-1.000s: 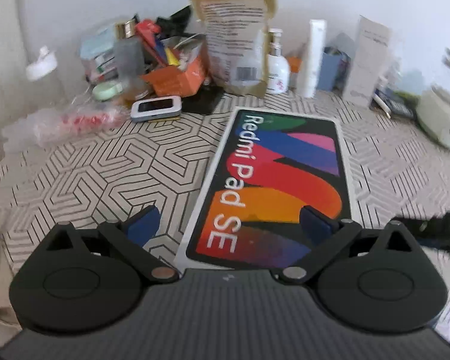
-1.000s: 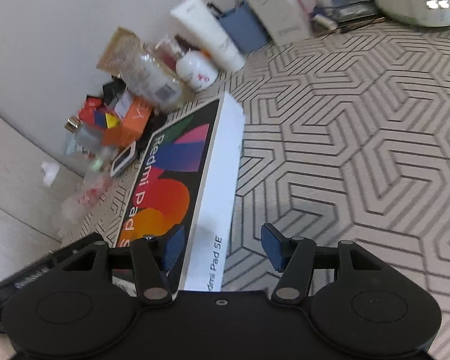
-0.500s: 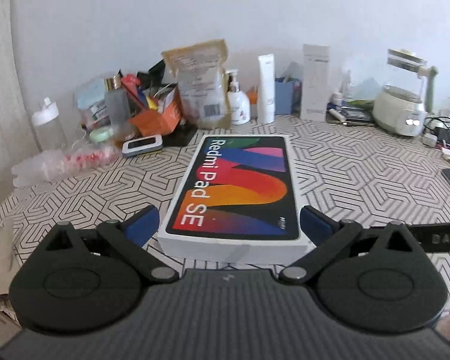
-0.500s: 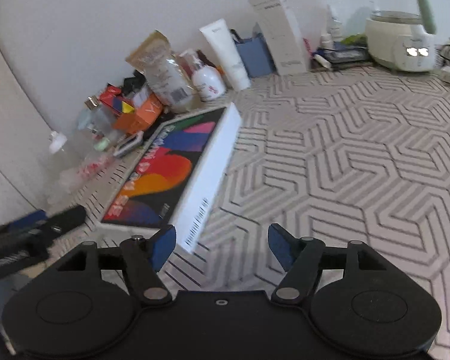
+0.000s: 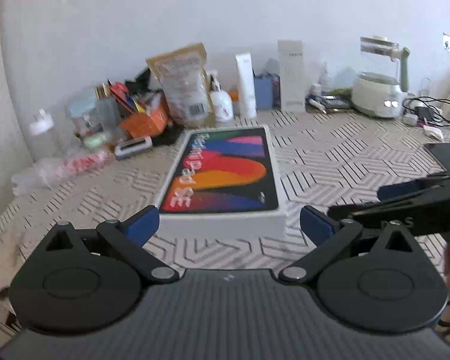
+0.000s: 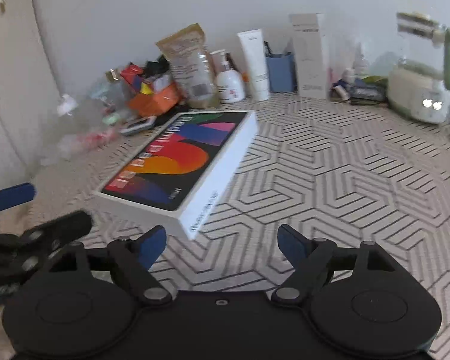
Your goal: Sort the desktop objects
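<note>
A flat Redmi Pad SE box [image 5: 222, 177] with a colourful lid lies on the patterned table [image 5: 345, 162]; it also shows in the right wrist view [image 6: 177, 165]. My left gripper [image 5: 228, 227] is open and empty, just short of the box's near end. My right gripper [image 6: 222, 244] is open and empty, off the box's near right corner. The right gripper's fingers [image 5: 405, 192] show at the right of the left wrist view.
Along the back wall stand a brown pouch [image 5: 183, 87], an orange box of clutter [image 5: 144, 120], a pump bottle [image 5: 222, 102], a white tube [image 5: 246, 84], a blue holder [image 5: 264, 91], a tall white carton [image 5: 291, 75] and a kettle [image 5: 381, 84]. A small device [image 5: 133, 146] and plastic bag [image 5: 66, 168] lie left.
Both grippers have pulled back and levelled out, away from the box. The box lies further from both than a second ago. Both stay open.
</note>
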